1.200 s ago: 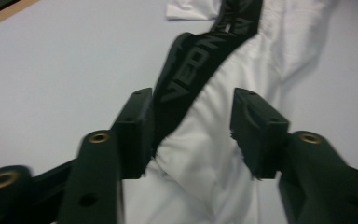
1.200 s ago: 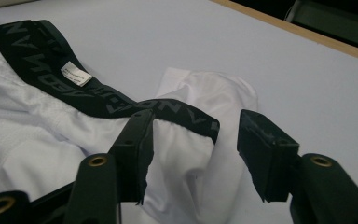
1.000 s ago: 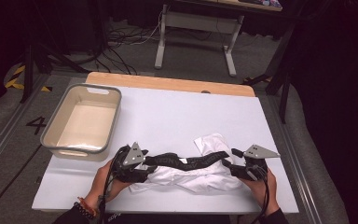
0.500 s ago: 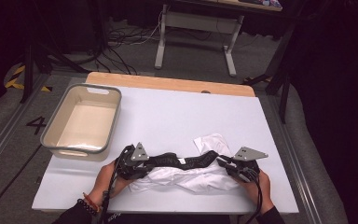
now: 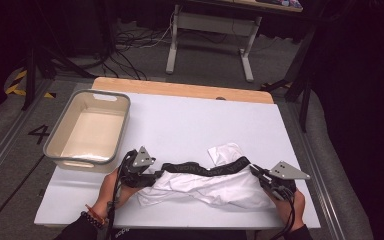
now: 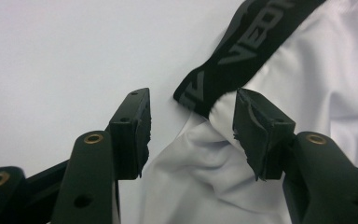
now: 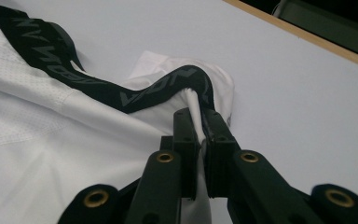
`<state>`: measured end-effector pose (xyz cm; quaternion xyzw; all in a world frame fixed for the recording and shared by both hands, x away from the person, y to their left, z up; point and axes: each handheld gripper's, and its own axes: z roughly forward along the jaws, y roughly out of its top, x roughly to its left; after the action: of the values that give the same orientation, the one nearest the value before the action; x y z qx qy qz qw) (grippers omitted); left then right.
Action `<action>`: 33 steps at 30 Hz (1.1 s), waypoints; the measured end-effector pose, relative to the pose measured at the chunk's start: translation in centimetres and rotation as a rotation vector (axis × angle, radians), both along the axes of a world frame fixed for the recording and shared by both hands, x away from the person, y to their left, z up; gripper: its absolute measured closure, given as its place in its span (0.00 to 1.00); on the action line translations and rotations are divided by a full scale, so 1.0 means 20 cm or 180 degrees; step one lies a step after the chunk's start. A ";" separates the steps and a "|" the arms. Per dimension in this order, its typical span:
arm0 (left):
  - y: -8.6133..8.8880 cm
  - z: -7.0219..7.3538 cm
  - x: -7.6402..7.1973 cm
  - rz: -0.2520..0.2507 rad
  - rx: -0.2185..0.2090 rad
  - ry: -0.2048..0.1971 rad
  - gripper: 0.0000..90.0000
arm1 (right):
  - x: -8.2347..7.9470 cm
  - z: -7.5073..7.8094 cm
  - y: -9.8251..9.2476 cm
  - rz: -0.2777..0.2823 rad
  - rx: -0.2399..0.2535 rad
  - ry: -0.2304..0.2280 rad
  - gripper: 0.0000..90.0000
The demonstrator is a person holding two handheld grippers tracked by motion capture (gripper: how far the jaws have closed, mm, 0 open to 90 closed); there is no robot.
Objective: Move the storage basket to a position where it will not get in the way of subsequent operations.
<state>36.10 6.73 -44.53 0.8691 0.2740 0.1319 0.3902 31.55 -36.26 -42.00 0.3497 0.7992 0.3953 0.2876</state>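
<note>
White underwear (image 5: 215, 186) with a black lettered waistband (image 5: 205, 169) lies crumpled near the table's front edge. My left gripper (image 5: 155, 177) sits at its left end. In the left gripper view the jaws (image 6: 193, 121) stand open and have just been opening; the waistband's end (image 6: 242, 51) and white cloth (image 6: 307, 70) lie between them, untouched by the pads. My right gripper (image 5: 257, 172) is at the right end. In the right gripper view it (image 7: 200, 116) is shut on a fold of the white cloth (image 7: 37, 116) just under the waistband (image 7: 135, 95).
A grey-rimmed beige bin (image 5: 60, 155) stands on the table (image 5: 180, 120) at the left, close to my left hand. A wooden strip (image 5: 180, 90) runs along the far edge. A white desk frame (image 5: 172, 45) and cables are on the floor beyond.
The right gripper has shifted slightly to the right with the cloth, and the waistband lies straighter between the two grippers. The left hand has stayed in place.
</note>
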 end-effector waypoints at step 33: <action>-0.13 0.08 0.07 0.0058 0.0259 -0.0296 0.95 | 0.07 0.09 0.07 0.0098 -0.0059 -0.0191 0.95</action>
<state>37.43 4.04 -42.92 0.8746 0.2579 0.1868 0.3656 32.96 -34.84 -40.18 0.3227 0.7991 0.4026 0.3085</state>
